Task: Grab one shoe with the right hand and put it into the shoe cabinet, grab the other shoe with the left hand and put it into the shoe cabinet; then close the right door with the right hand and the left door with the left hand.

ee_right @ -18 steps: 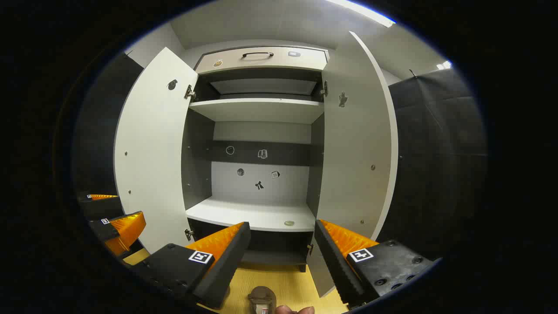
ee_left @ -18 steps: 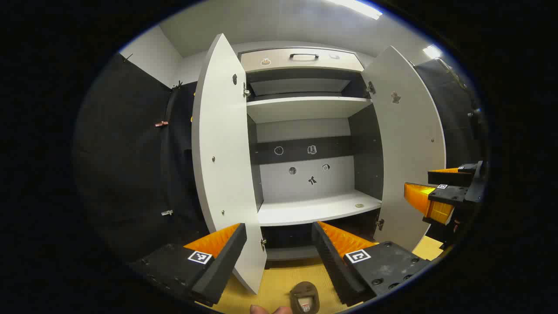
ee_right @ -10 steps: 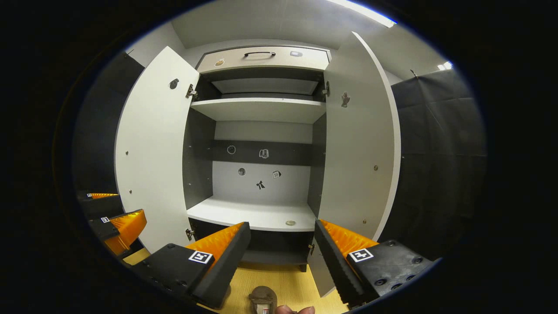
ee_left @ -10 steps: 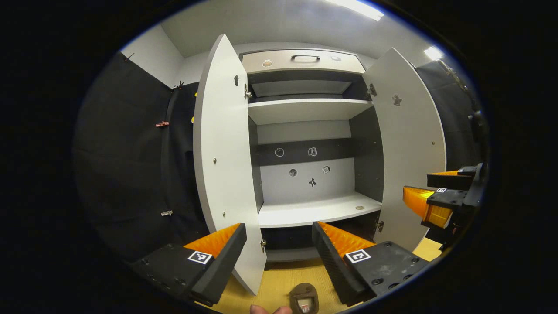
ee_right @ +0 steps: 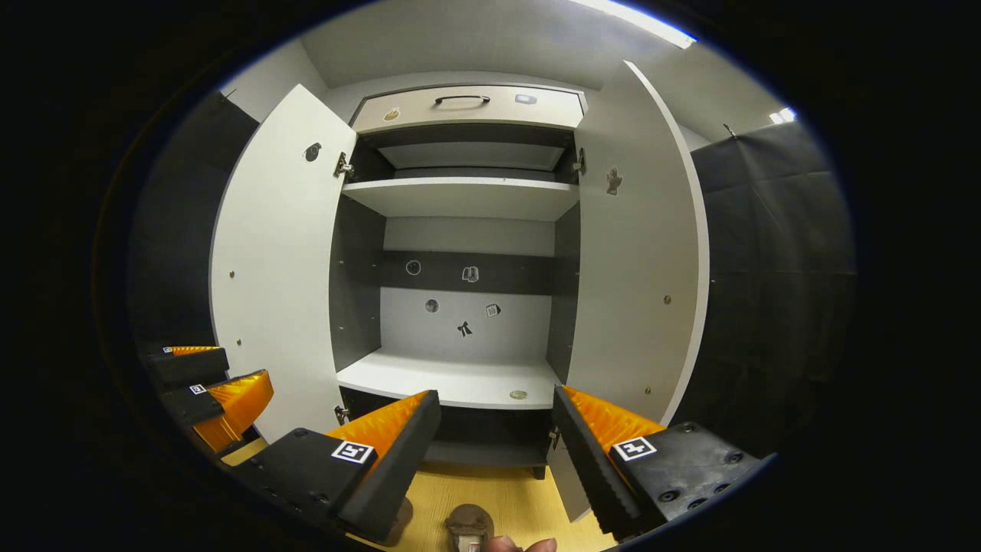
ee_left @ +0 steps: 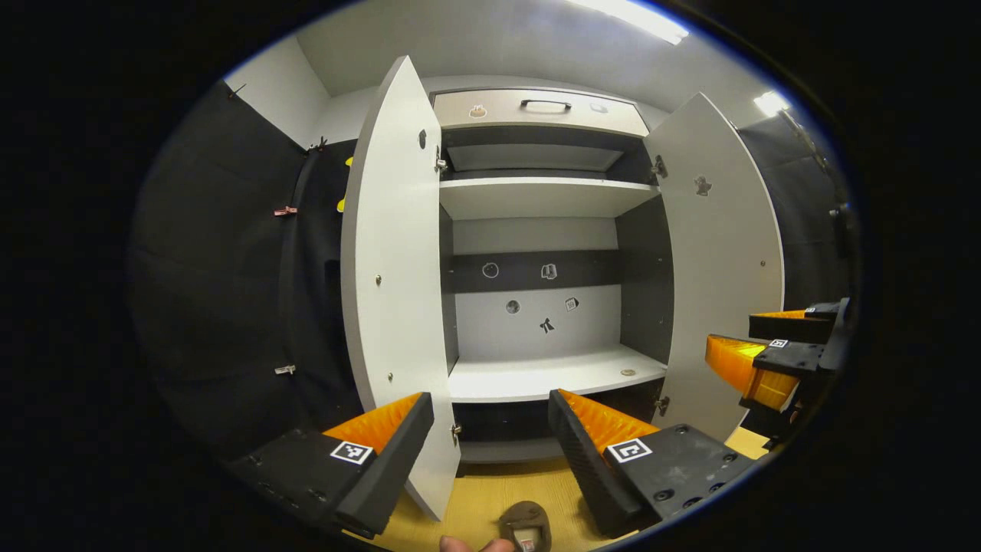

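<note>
Left gripper view: the shoe cabinet point(ee_left: 536, 230) stands ahead with both doors swung wide. Compared with the frames just before, the cabinet sits slightly lower and a little to the right in this view, and the shelf edge has dropped accordingly. This indicates a small upward and sideways drift of the camera, not an approach to any object. The left tongs point(ee_left: 490, 448) are spread apart and grasp nothing. The right tongs point(ee_left: 774, 349) appear at the right edge of this view, also released and empty, at nearly the same place as before.

In the right gripper view the same small shift applies: the cabinet has moved slightly down and right, and the right tongs point(ee_right: 497, 448) remain parted with nothing between them. The left door point(ee_right: 280, 261) and the right door point(ee_right: 640, 253) have not changed their angle. The lower shelf point(ee_right: 448, 379) carries a small round item point(ee_right: 519, 395) near its front edge and no shoe.

Location of the task's objects: no shoe can be identified with certainty. A small brown object point(ee_left: 526, 525) lies on the yellow floor point(ee_left: 490, 494) at the bottom rim, next to a fingertip; what it is cannot be told.

Assessment: the task is at its start. The first required action, lowering the right tongs to a shoe, has not begun.
</note>
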Demonstrator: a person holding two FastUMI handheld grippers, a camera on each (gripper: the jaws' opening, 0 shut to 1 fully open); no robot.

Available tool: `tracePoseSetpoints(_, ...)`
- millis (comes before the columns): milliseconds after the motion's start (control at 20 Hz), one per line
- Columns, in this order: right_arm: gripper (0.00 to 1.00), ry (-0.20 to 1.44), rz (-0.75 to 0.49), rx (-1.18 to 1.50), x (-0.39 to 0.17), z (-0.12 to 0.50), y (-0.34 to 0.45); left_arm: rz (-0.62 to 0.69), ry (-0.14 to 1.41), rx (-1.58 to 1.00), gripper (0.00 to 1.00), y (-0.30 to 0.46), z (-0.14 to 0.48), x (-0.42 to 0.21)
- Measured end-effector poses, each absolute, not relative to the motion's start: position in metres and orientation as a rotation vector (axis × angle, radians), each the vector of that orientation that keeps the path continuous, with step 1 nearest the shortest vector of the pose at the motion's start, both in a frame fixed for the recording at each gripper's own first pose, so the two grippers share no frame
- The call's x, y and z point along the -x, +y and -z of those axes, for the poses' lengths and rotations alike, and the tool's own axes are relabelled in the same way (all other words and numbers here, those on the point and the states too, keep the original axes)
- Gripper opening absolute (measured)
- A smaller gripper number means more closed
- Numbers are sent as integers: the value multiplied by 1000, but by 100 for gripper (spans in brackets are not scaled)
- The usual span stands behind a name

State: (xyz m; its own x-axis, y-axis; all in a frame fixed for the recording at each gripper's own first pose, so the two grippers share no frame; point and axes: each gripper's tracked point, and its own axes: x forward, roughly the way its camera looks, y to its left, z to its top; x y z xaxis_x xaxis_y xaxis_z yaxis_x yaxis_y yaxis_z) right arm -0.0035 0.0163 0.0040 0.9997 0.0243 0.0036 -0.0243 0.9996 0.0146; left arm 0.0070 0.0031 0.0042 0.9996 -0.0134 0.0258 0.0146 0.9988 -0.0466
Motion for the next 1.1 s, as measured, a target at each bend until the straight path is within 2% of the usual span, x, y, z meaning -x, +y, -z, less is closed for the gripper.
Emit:
tracePoseSetpoints(300,97,129,-106,-18,-6,49,37,-15,-30,47,95,18,2,-12)
tracePoseSetpoints(600,98,382,-173,-56,4,166,58,-41,-45,46,95,30,10,-19)
tracePoseSetpoints(1100,99,753,-206,-114,46,344,74,-21,-17,33,95,17,33,-21)
